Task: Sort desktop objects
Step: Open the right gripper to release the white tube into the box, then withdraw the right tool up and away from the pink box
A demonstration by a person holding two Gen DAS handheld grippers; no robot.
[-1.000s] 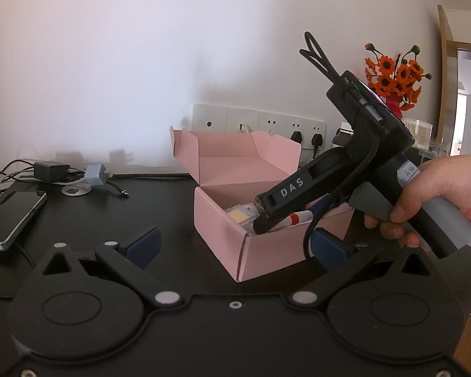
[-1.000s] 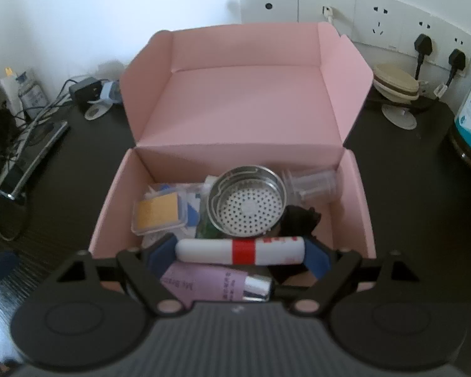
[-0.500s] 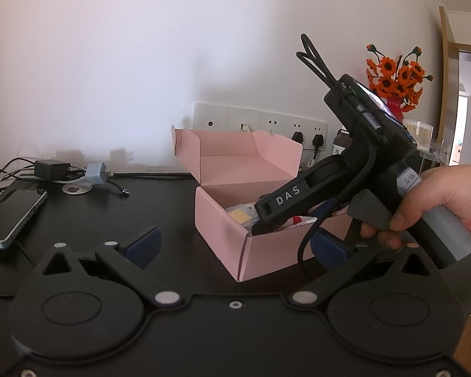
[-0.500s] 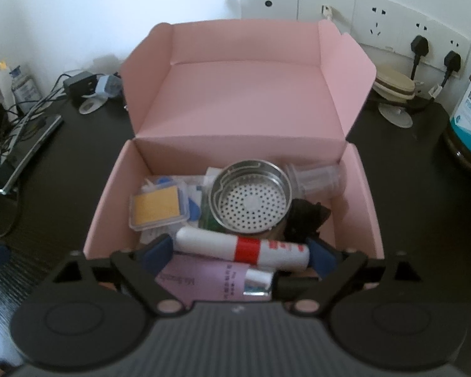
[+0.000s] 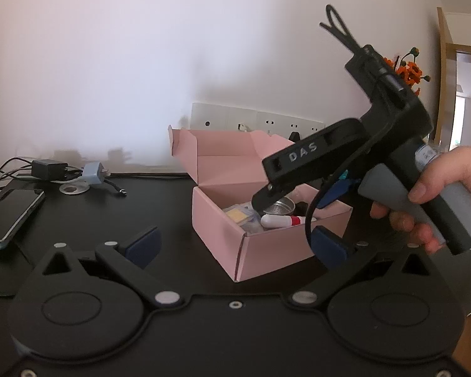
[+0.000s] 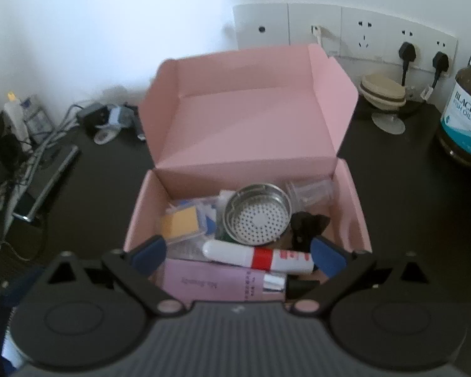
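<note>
The right gripper (image 6: 238, 254) hangs over the open pink box (image 6: 350, 188) with fingers spread wide and empty. The white tube with a red band (image 6: 257, 256) lies inside the box, beside the metal strainer (image 6: 257, 216). The left gripper (image 5: 235, 245) is likewise wide open, holding nothing, above the black desk (image 5: 160, 207).

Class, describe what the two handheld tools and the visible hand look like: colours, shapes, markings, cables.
Each tool has a black body with two round discs, silver screws and dark blue finger pads. The right tool carries white "DAS" lettering, a grey handle and a black cable. The right hand is bare, with no sleeve showing.
</note>
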